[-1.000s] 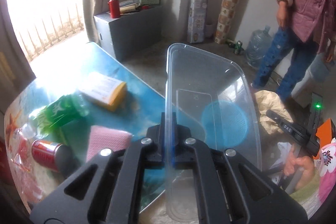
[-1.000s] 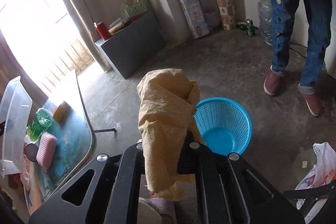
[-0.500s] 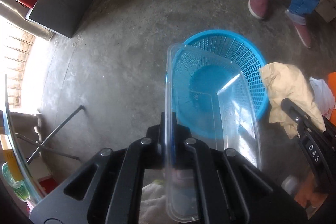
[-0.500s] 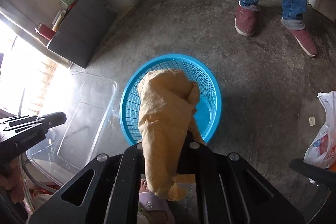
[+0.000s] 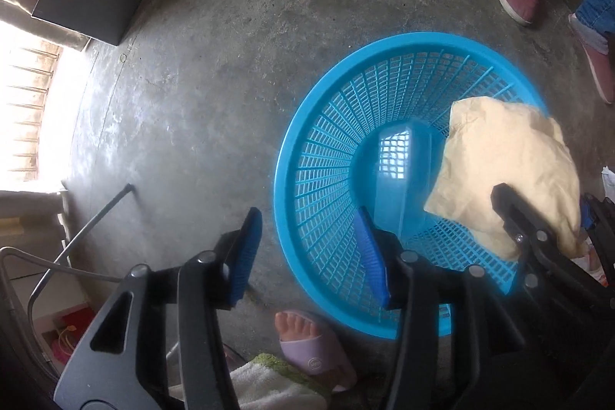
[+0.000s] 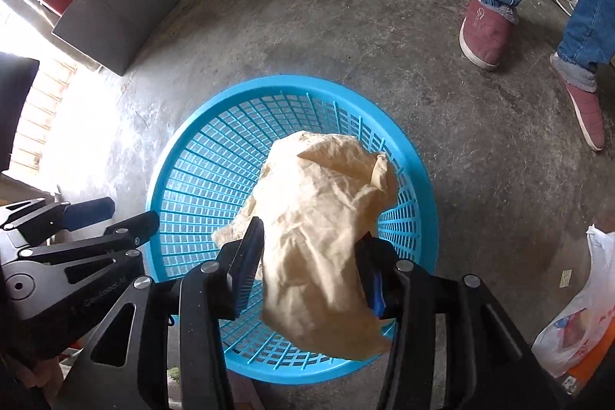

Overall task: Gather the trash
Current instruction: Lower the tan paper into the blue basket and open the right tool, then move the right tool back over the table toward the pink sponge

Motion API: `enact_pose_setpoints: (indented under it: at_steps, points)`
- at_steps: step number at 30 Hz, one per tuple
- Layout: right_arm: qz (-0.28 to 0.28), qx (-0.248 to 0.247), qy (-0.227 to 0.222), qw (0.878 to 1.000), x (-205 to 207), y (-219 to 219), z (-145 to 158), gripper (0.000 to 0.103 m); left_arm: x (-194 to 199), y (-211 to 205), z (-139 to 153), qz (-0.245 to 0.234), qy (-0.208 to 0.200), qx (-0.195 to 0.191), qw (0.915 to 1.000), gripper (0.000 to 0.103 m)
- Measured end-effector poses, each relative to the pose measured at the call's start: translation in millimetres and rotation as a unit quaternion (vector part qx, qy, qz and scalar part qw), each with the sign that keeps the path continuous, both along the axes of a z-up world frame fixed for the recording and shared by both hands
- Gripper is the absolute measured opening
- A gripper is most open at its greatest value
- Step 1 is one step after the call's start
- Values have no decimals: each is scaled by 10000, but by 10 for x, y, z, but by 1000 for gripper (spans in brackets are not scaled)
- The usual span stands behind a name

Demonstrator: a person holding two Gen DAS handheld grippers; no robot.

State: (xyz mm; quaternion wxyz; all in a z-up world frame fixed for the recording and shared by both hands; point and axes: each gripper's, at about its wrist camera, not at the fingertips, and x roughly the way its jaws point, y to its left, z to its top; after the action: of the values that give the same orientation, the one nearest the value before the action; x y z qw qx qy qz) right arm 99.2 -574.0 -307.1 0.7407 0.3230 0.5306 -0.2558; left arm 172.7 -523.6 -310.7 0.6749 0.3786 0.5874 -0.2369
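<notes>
A blue mesh basket (image 5: 326,156) (image 6: 200,164) stands on the concrete floor below both grippers. My left gripper (image 5: 307,248) is open and empty over the basket's near-left rim. A clear plastic container (image 5: 399,160) lies inside the basket, blurred. My right gripper (image 6: 311,256) has its jaws spread wide, with a crumpled tan paper bag (image 6: 326,218) still between them, over the basket. The bag also shows in the left wrist view (image 5: 507,156), with the right gripper's finger (image 5: 515,214) on it.
A person in jeans and maroon shoes (image 6: 484,29) stands just beyond the basket. A dark cabinet (image 6: 123,6) sits at the back left. A plastic shopping bag (image 6: 576,314) lies on the floor at right. My own foot in a pink slipper (image 5: 307,344) is beside the basket.
Both grippers swung from the table down over the basket. The left gripper opened and let the clear container fall into the basket. The right gripper's jaws have spread around the paper bag.
</notes>
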Motion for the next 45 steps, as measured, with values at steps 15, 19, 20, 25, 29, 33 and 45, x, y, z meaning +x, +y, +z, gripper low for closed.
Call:
enact_pose_setpoints:
  at_steps: [15, 19, 20, 25, 29, 33, 45]
  points:
    - [-600, -561, -266, 9963, -618, -4, 546, 53, -78, 211, 915, 261, -373, -686, 9966, 51]
    - [-633, -734, -413, 9944, -812, 120, 819, 50, -158, 382, 1385, 304, -334, -1065, 9933, 51]
    - [-631, -788, -464, 9938, -856, 163, 909, 50, -187, 448, 1530, 322, -297, -1226, 9915, 51]
    - [-540, -1102, -865, 9887, -1055, 480, 1511, 50, -372, 1041, 2387, 382, -181, -2343, 9712, 54]
    - [-217, -1359, -1286, 9821, -1143, 860, 2045, 59, -576, 1790, 2979, 452, -397, -3167, 9466, 66]
    - [136, -1697, -1599, 9723, -1143, 1359, 2515, 79, -774, 2621, 3278, 634, -764, -3532, 9303, 74]
    - [1861, -2186, -1866, 9396, -549, 2991, 3125, 96, -1027, 4901, 3044, 1814, -1475, -3407, 9106, 88]
